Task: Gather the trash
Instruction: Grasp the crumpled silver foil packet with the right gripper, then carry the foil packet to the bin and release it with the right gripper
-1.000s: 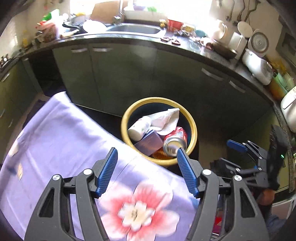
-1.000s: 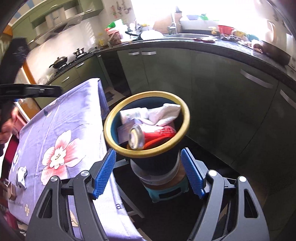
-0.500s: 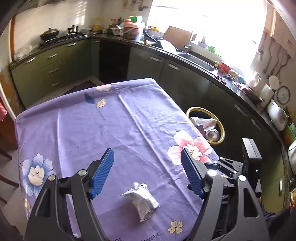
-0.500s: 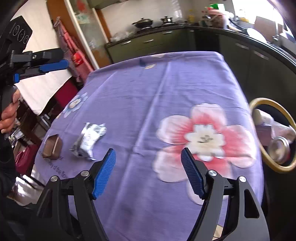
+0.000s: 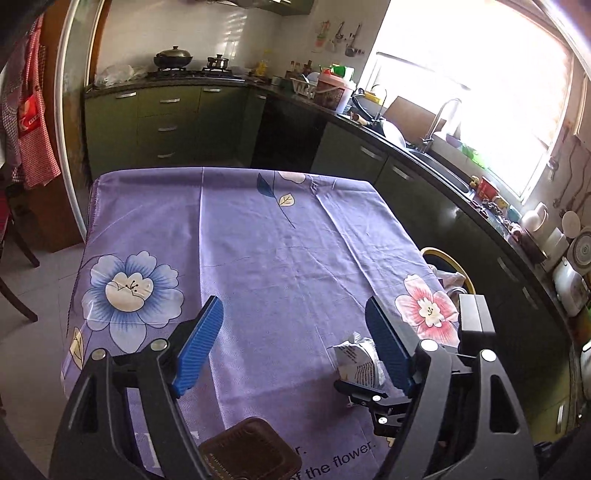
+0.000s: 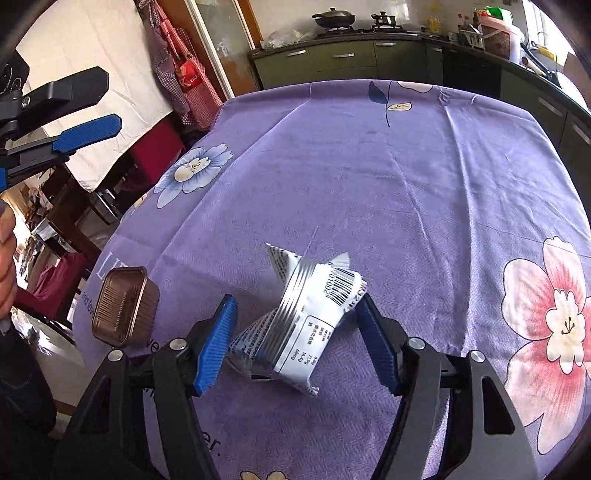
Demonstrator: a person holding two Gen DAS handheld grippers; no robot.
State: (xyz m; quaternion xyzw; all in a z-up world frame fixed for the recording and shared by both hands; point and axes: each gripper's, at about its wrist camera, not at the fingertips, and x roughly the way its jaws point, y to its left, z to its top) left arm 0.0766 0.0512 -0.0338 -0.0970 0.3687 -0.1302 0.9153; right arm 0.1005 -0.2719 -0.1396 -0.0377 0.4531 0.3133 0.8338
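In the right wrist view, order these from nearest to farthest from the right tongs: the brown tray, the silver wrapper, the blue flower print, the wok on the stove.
1. Silver wrapper: between the fingers of the right tongs.
2. Brown tray: left, near the table edge.
3. Blue flower print: farther up, left.
4. Wok: on the far counter.

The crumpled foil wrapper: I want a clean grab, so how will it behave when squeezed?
The wrapper is creased foil, so it will probably crush flat between the right gripper fingers rather than resist. It looks empty and light, so it may slide on the tablecloth if nudged.
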